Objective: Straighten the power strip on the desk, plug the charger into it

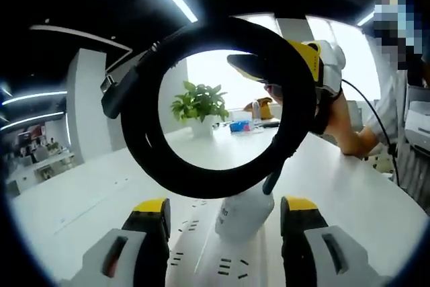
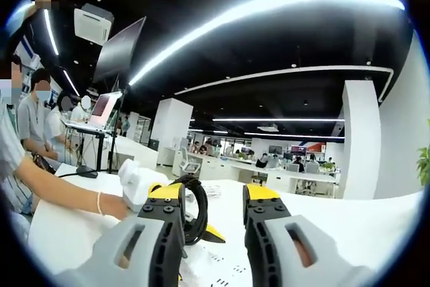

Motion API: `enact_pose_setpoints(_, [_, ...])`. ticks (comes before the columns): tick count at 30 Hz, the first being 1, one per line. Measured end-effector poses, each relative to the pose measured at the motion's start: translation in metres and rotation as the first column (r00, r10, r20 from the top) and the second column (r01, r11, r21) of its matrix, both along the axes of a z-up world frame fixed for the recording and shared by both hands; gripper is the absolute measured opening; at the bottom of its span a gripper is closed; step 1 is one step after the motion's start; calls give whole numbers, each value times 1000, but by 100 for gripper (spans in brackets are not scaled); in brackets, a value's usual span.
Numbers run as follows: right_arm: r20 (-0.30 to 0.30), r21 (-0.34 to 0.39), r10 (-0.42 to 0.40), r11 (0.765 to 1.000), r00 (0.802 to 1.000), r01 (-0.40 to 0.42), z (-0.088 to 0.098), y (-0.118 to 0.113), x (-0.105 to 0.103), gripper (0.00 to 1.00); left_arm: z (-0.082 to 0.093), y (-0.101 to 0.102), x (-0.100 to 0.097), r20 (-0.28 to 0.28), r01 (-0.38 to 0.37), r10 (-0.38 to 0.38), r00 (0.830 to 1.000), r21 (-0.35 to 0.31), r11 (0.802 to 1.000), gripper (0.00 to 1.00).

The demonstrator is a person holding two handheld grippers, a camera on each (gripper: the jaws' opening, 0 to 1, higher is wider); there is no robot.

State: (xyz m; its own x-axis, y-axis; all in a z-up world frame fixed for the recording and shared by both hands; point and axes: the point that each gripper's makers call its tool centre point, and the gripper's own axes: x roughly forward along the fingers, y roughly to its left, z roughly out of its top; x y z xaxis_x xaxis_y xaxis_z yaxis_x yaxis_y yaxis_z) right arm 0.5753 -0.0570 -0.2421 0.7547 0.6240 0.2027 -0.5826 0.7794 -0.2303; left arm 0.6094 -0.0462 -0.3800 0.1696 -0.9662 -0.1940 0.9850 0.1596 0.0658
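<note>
While the left hand-held gripper hovers low over the white counter, its yellow-tipped jaws stand apart and grip nothing. Between them: white power strip lying flat on the counter, white charger standing on it at a socket, whether fully seated I cannot tell. Charger's black cable coil is lifted up in front of the camera, ring upright. At the coil's right edge, in the left gripper view, the right hand-held gripper meets it; whether it pinches the cable I cannot tell. Potted plant sits far back on the counter. Right gripper view: own jaws of the right hand-held gripper apart, black coil beside its left jaw, a person's forearm resting on the counter at left.
</note>
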Motion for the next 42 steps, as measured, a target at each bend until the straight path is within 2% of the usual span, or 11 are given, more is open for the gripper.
enact_pose_setpoints(10, [-15,-12,38,999,999,-38,-6,7,0,38,-3,14,0,-5,-43,43,999,51,998,70])
enact_pose_setpoints(14, [-19,-12,66,998,998,-66,-7,11,-1,40,1,22,-3,-12,-53,53,998,48,997,71])
enact_pose_setpoints(20, [-34,-18,68,998,997,-68,-13,12,1,40,-3,37,-9,19,-66,65,998,99,993,72])
enact_pose_setpoints(25, [-47,6,84,996,995,-84,-16,11,2,41,-9,49,-14,62,-78,69,996,165,983,77])
enact_pose_setpoints(31, [-63,5,101,995,993,-101,-21,12,4,43,-9,55,-14,82,-101,87,993,187,977,80])
enact_pose_setpoints(35, [-57,2,150,989,987,-150,-23,18,0,49,-9,58,-13,84,-116,102,991,185,976,80])
enact_pose_setpoints(42, [17,-115,194,975,981,-190,-25,31,-10,68,-9,59,-19,96,-111,94,991,193,975,86])
